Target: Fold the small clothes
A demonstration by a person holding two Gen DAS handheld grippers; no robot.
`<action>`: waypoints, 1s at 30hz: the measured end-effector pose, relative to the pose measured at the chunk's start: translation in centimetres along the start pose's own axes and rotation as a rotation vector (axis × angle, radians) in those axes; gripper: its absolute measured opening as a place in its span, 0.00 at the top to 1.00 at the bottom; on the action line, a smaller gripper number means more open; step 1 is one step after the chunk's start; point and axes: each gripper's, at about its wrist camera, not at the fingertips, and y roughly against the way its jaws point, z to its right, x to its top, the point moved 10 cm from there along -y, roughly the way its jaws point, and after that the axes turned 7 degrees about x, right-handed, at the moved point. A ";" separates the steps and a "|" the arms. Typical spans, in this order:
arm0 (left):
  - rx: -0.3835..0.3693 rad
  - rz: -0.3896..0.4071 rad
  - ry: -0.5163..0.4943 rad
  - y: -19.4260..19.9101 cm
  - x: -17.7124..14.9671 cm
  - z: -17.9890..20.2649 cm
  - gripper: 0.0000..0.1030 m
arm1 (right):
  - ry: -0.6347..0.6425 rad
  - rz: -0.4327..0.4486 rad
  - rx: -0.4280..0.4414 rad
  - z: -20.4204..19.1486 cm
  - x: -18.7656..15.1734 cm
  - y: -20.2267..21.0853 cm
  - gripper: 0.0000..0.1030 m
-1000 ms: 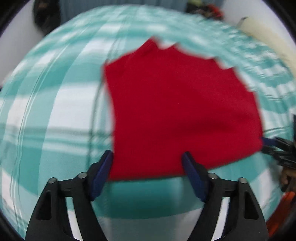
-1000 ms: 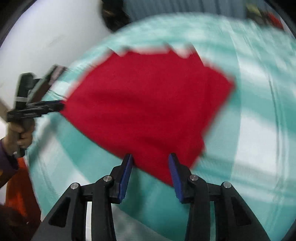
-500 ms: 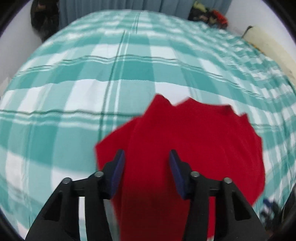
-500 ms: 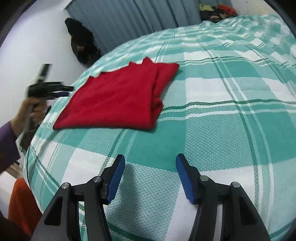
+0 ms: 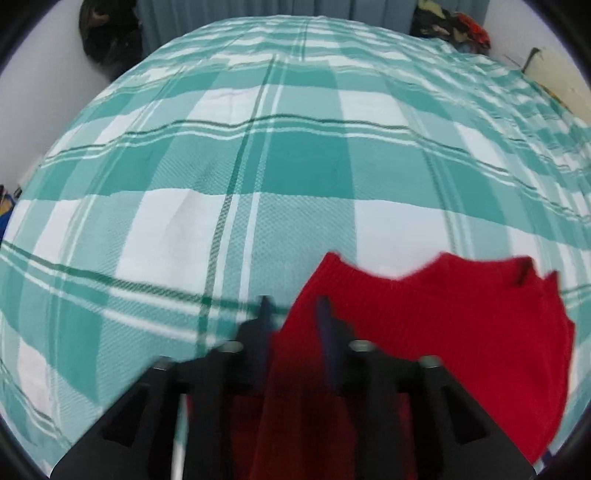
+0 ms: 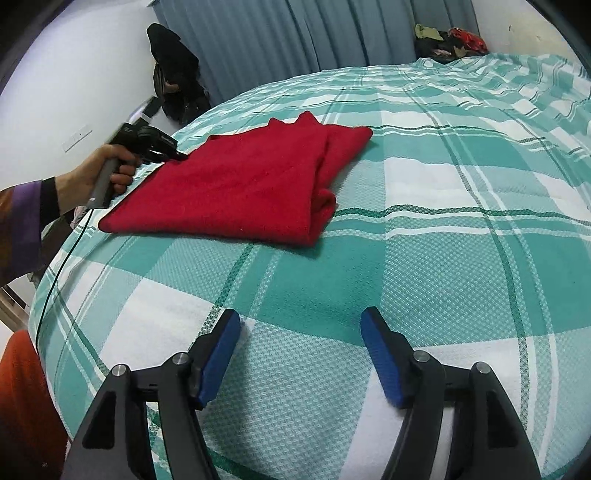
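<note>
- The folded red knitted garment [image 6: 240, 192] lies flat on the teal-and-white checked bedspread [image 6: 424, 266], toward the bed's edge at about ten o'clock from the right gripper [image 6: 300, 354].
- The left gripper [image 5: 293, 332] has its blue-padded fingers [image 5: 325, 325] drawn narrow around an edge of the red cloth; the view is blurred, so I judge it pinched but cannot swear the grip is firm. From the other side, the left gripper's tip [image 6: 162, 147] touches the garment's corner at nine o'clock.
- The right gripper hangs above bare bedspread with its fingers spread wide, holding nothing, well apart from the garment.
- What could go wrong: only one corner is held, so a pull may drag the whole stack and undo the layers bunched at the garment's three o'clock edge.
- A shallow pinch could catch the top layer only and peel it off the rest.
- The garment sits near the bed's edge; a tug toward nine o'clock could slide it off.
- Around: grey-blue curtains [image 6: 332, 33] at twelve o'clock, a dark bag [image 6: 173, 74] against the wall at eleven, a heap of clothes [image 6: 448, 40] at one, an orange cloth [image 6: 22, 398] at seven. None blocks the fold; a thin black cable [image 6: 59, 273] trails over the bed's edge.
</note>
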 end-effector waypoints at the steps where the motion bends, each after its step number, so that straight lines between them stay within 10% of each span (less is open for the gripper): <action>1: -0.013 0.021 0.015 0.8 0.1 -0.3 0.44 | 0.002 0.002 -0.001 0.0 0.0 0.0 0.34; 8: -0.165 -0.025 0.192 4.5 -7.8 -5.9 0.30 | 0.007 0.016 0.002 -0.1 -0.3 0.0 0.33; 14: -0.109 -0.058 0.132 4.1 -12.4 -5.8 0.32 | -0.016 -0.051 -0.002 -0.1 0.2 0.3 0.34; 21: -0.162 -0.050 0.093 4.3 -11.2 -4.3 0.31 | -0.104 0.004 0.228 -4.7 11.7 0.6 0.34; 26: -0.152 -0.045 0.091 3.5 -11.7 -4.1 0.29 | -0.308 -0.189 0.492 -8.3 16.7 -10.5 0.51; 30: -0.175 -0.056 0.093 3.8 -11.8 -4.4 0.29 | -0.386 -0.279 0.320 -4.9 16.8 -18.7 0.86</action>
